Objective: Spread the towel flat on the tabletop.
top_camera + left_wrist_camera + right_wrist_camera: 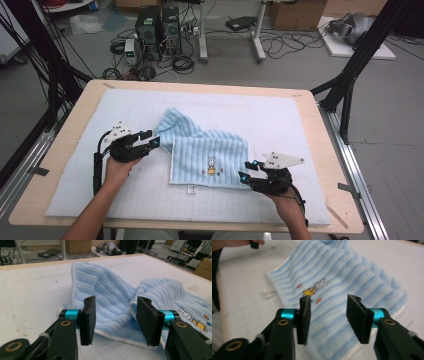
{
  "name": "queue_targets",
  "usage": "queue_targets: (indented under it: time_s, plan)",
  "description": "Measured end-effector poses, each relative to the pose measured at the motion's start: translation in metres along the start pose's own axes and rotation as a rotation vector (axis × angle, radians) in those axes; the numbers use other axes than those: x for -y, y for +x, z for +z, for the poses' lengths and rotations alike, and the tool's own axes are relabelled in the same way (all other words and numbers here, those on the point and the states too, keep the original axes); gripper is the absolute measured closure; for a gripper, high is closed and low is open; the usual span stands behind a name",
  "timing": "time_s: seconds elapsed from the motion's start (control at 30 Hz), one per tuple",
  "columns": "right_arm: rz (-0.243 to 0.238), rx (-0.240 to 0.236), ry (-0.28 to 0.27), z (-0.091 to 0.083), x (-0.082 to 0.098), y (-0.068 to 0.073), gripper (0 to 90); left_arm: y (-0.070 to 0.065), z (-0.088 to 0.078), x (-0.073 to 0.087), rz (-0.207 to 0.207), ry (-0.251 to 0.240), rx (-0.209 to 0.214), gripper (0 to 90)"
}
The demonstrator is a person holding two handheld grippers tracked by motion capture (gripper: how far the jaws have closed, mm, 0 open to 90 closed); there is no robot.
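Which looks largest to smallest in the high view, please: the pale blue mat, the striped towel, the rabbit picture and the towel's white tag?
1. Pale blue mat, covering most of the table.
2. Striped towel, lying on the mat.
3. Rabbit picture on the towel.
4. White tag at the towel's near edge; it looks slightly smaller than the rabbit, though the two are close.

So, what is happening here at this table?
A person is folding a blue towel on a white mat, with a gripper in each hand. The towel lies partly folded, its rabbit picture facing up. The left gripper sits at the towel's left edge and the right gripper at its right edge. Both have open jaws and hold nothing, so the towel seems to be released.
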State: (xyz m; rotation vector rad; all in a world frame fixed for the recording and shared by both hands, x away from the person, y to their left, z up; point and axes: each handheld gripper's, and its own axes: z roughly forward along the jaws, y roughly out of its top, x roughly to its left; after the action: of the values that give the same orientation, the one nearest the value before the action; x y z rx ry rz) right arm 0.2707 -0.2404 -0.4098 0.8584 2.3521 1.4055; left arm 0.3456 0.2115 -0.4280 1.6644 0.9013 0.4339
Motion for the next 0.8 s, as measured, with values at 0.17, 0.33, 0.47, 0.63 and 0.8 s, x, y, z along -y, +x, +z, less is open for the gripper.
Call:
queue_targets:
  time_s: [0.17,0.33,0.47,0.63,0.8]
  plan:
    - [0.013,0.031,-0.006,0.019,-0.014,-0.003,50.6,0.003,-0.002,0.000,-0.015,-0.004,-0.009,47.5]
    - [-0.024,-0.014,0.057,0.056,-0.028,0.004,52.5,0.006,-0.002,0.001,-0.024,-0.007,-0.013,47.5]
    - [-0.028,-0.009,0.121,0.088,-0.038,0.006,52.1,0.007,-0.003,0.001,-0.030,-0.009,-0.013,47.5]
    - [-0.009,0.033,0.239,0.120,-0.038,-0.001,61.2,0.006,-0.004,0.000,-0.029,-0.012,-0.016,47.5]
    - [-0.023,-0.062,0.280,0.123,-0.035,0.005,85.2,0.008,-0.004,0.001,-0.036,-0.007,-0.021,47.5]
